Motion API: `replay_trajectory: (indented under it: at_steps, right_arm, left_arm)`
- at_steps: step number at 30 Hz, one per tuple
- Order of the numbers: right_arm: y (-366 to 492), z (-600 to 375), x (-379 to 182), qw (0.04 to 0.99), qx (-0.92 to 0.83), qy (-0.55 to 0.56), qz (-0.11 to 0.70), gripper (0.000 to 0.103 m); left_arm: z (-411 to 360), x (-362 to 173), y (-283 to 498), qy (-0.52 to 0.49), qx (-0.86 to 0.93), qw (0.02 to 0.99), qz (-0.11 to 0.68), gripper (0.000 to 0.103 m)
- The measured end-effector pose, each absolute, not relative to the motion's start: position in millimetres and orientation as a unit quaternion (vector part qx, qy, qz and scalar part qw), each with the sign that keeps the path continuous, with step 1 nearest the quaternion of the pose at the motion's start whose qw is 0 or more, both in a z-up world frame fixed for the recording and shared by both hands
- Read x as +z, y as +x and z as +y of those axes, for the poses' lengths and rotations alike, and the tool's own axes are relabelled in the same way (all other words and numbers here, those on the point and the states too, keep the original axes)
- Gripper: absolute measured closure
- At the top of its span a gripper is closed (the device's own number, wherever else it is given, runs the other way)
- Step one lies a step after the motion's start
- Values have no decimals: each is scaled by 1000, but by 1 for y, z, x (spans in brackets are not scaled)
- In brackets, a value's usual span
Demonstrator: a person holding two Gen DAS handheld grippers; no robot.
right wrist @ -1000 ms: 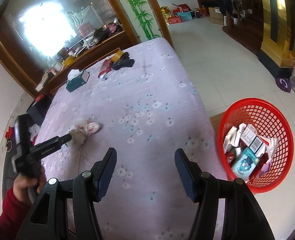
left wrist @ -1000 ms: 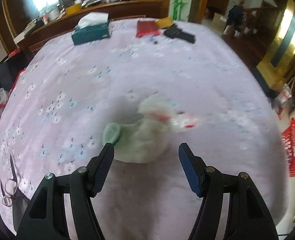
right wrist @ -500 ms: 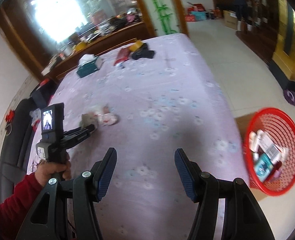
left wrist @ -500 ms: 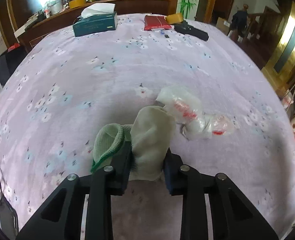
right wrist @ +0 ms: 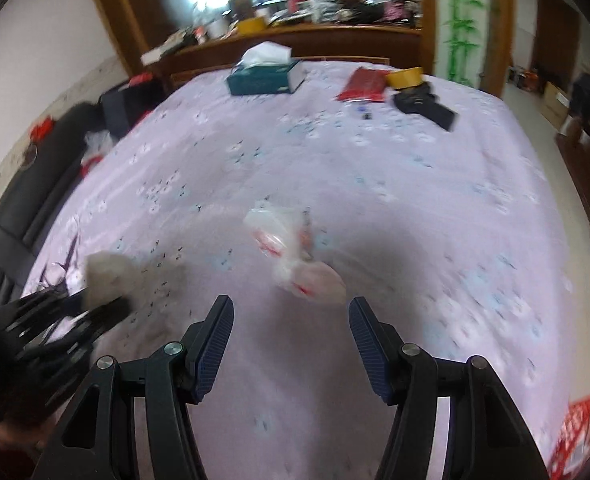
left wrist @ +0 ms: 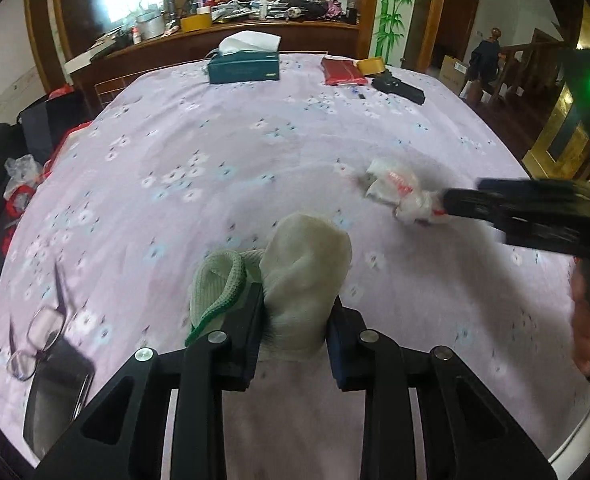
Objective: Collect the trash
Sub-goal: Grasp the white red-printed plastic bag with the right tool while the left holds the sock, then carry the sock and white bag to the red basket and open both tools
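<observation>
The left gripper sits at the bottom centre of its own view, its jaws clamped on a pale sock whose green-edged cuff folds out to the left of the pads; the jaws closed on it within the last second and the sock stands up between them. The right gripper has its jaws standing wide with nothing between them; a crumpled clear plastic bag with red print lies on the cloth just beyond its fingertips, at the middle of that frame; in the left wrist view the same bag lies right of centre, at the tip of the blurred right gripper reaching in from the right edge. The surface is a bed covered in a lilac cloth with small white flowers; at the far end lie a teal tissue box, a red packet, a yellow tape roll and a black item; spectacles and a dark phone lie at the lower left. Behind stands a cluttered wooden sideboard under a bright window; a red basket shows at the lower right corner.
</observation>
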State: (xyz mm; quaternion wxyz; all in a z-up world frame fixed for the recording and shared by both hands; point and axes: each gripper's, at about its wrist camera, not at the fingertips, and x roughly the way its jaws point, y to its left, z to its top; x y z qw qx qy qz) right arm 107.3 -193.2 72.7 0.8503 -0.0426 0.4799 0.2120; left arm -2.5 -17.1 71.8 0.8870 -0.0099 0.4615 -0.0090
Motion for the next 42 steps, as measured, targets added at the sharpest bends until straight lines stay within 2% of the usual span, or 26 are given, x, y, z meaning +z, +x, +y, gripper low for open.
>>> replay_trajectory:
  at_steps: [7, 15, 20, 21, 23, 31, 42]
  right_arm:
    - [140, -160, 38, 841, 199, -98, 493, 39]
    - [145, -148, 32, 842, 173, -156, 486, 40]
    - [155, -156, 26, 843, 145, -170, 490, 49]
    - [158, -161, 24, 842, 137, -167, 495, 51]
    - [164, -172, 17, 834, 132, -145, 516, 70]
    - [143, -202, 36, 845, 148, -61, 510, 72]
    - [57, -241, 76, 854, 161, 17, 494, 72]
  left_arm:
    - [-8, 72, -15, -12, 3, 885, 465, 76]
    - [-21, 67, -8, -14, -4, 883, 470, 76]
    - [-33, 66, -5, -8, -13, 884, 468, 76]
    - [-35, 66, -5, -8, -13, 884, 467, 76]
    - [-36, 66, -6, -7, -12, 884, 468, 76]
    - [-37, 69, -6, -7, -4, 885, 466, 76]
    - [-67, 81, -12, 6, -32, 890, 454, 76]
